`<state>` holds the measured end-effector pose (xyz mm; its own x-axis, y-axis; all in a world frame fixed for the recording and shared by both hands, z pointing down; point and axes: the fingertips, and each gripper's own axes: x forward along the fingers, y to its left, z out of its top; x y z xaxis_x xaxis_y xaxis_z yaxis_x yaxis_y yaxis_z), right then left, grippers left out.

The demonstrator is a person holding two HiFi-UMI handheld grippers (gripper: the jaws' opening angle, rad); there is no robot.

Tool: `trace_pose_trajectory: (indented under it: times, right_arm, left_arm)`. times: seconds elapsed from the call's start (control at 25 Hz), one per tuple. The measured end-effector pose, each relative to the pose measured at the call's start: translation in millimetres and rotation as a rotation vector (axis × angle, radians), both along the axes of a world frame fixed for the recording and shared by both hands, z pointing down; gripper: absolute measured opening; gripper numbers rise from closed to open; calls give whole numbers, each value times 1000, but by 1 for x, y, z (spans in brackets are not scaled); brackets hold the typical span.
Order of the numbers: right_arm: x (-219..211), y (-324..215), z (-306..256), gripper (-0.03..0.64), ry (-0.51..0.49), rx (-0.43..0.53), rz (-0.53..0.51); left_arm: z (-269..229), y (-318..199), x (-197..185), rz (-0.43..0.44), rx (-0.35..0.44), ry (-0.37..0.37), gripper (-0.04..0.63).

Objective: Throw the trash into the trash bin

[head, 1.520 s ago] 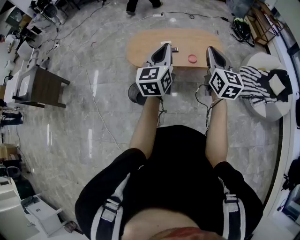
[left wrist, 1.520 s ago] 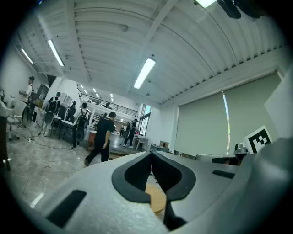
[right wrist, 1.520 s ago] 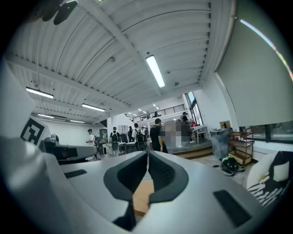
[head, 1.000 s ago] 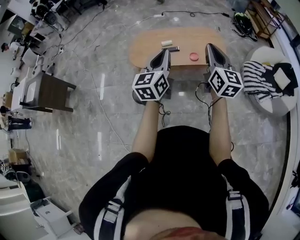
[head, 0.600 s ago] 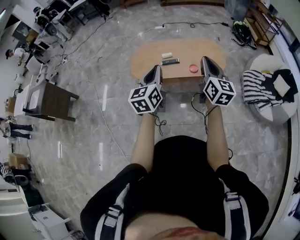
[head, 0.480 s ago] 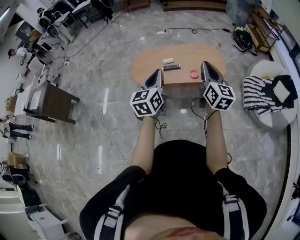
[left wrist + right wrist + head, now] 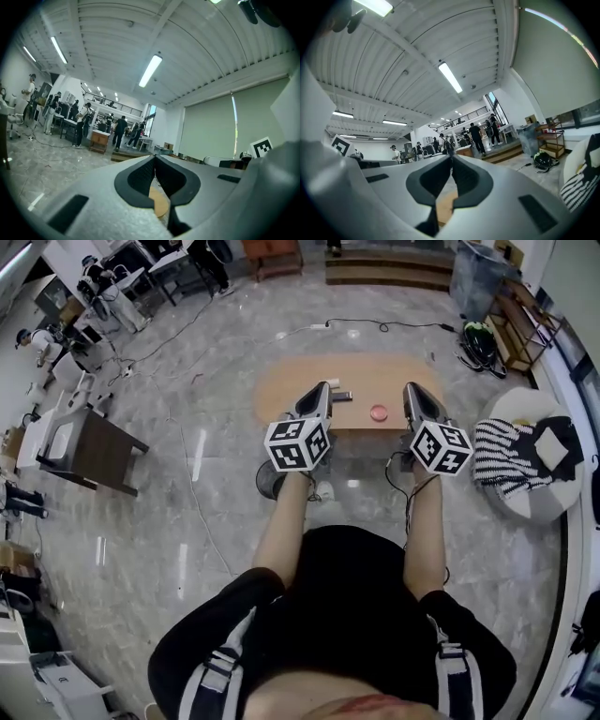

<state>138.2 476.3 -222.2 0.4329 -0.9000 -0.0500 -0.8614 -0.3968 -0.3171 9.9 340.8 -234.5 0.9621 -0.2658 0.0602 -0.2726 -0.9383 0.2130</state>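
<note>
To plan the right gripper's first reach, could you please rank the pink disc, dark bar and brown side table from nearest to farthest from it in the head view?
1. Pink disc, on the wooden table, just left of the right gripper.
2. Dark bar, further left on that table, beside the left gripper.
3. Brown side table, far left across the floor.

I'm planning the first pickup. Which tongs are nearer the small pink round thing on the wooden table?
Right. The right tongs are just to the right of the pink round thing. The left tongs are farther off to its left, beyond the dark bar.
</note>
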Motion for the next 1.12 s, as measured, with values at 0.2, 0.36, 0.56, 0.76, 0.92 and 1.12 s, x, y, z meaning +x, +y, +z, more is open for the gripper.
trace_pose_trajectory:
  times: [0.2, 0.36, 0.56, 0.76, 0.92, 1.12]
  right_arm:
    - [31, -3, -10, 17, 30, 10, 39]
    - [50, -22, -3, 17, 20, 2, 36]
    - [73, -69, 19, 17, -38, 1, 2]
    - [78, -125, 50, 17, -111, 1, -46]
    - [95, -167, 84, 17, -166, -47, -73]
    - [117, -230, 108, 17, -206, -122, -87]
  left_arm:
    - [3, -13, 29, 25, -4, 18, 9]
    - [10, -36, 48, 17, -20, 13, 9]
    - [23, -75, 71, -5, -21, -30, 9]
    - [49, -127, 79, -38, -33, -84, 9]
    - [88, -167, 97, -66, -90, -156, 9]
    - [108, -227, 121, -55, -136, -188, 9]
